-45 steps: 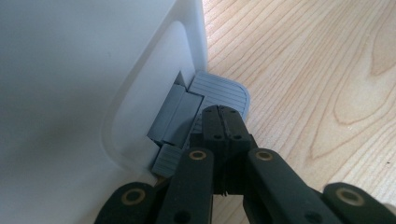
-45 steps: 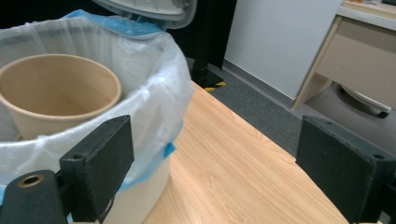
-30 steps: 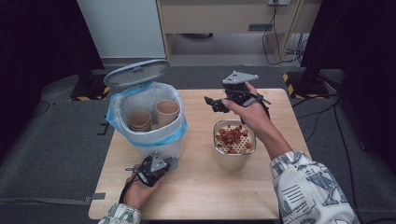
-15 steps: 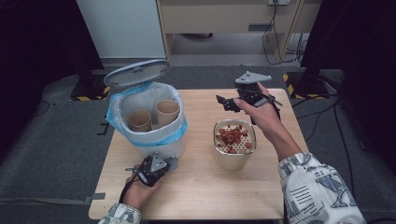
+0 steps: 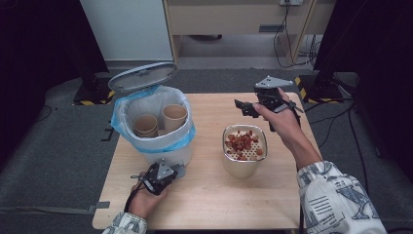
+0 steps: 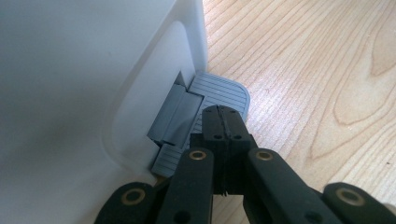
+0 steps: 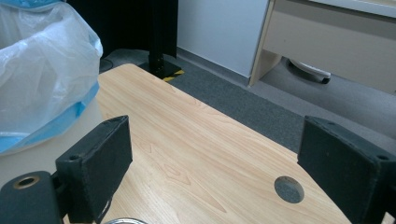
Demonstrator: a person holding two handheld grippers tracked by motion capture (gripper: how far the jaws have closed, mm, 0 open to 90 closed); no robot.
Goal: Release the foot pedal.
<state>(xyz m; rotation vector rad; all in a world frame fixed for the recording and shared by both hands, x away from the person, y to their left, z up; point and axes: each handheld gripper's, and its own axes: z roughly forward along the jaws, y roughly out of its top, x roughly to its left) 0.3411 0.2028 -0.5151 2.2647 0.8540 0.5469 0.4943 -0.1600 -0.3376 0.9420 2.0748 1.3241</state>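
We are pressing the bin's pedal (image 6: 219, 91) with the left gripper (image 6: 223, 122), fingers pressed together. The right gripper (image 5: 248, 108) is hovering, fingers spread and empty, probably readying for the steel cup (image 5: 243, 163): rigid, slippery, best held at its rim.

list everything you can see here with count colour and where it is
table: 1, light wood, centre of the high view
pedal bin: 1, white, left part of the table, lid up
bin lid: 1, grey, raised behind the bin
bin liner: 1, blue and clear, folded over the bin rim
paper cups: 2, brown, upright inside the bin
pedal: 1, grey, ribbed, at the bin's foot
metal container: 1, silvery, right of the bin, red pieces lying on its perforated insert
left gripper: 1, black, jaws shut, tips on the pedal
right gripper: 1, black, jaws open and empty, held above the table behind the container
sleeves: 2, white patterned, bottom edge
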